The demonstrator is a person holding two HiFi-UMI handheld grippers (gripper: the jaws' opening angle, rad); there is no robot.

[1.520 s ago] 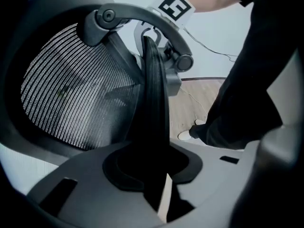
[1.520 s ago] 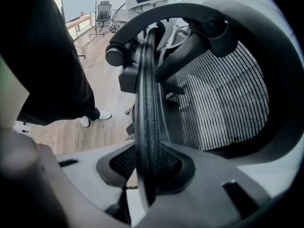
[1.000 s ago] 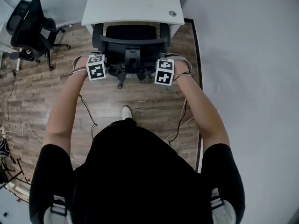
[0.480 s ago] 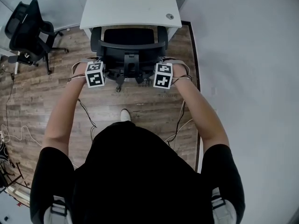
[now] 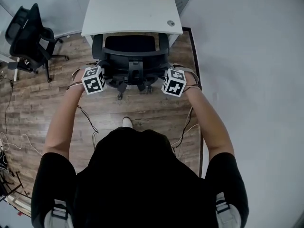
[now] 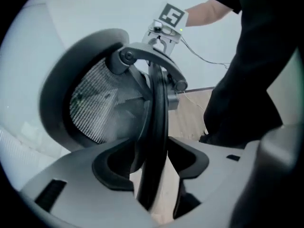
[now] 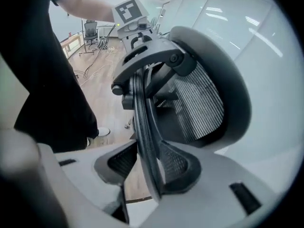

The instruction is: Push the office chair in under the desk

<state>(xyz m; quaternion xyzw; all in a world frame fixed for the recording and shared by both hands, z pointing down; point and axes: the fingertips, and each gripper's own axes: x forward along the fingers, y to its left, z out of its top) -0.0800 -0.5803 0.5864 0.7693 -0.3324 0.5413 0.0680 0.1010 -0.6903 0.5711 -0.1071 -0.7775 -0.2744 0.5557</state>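
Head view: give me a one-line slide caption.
Office chair pushed in at the white desk; left gripper and right gripper flank its backrest, jaws just opened, its edge between them.

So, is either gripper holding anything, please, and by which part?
Nothing: the left gripper and right gripper have just been opening their jaws, with the office chair's backrest rim loose between each pair.

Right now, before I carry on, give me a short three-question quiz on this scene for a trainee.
1. True or false: the office chair has its seat partly under the white desk.
2. How many office chairs show in the head view: A one, B two, C three?
3. What runs between the jaws of the left hand-held gripper?
Key: 1 true. 2 B; a second chair stands at the left. 3 The backrest edge; the jaws have just been opening and stand apart.
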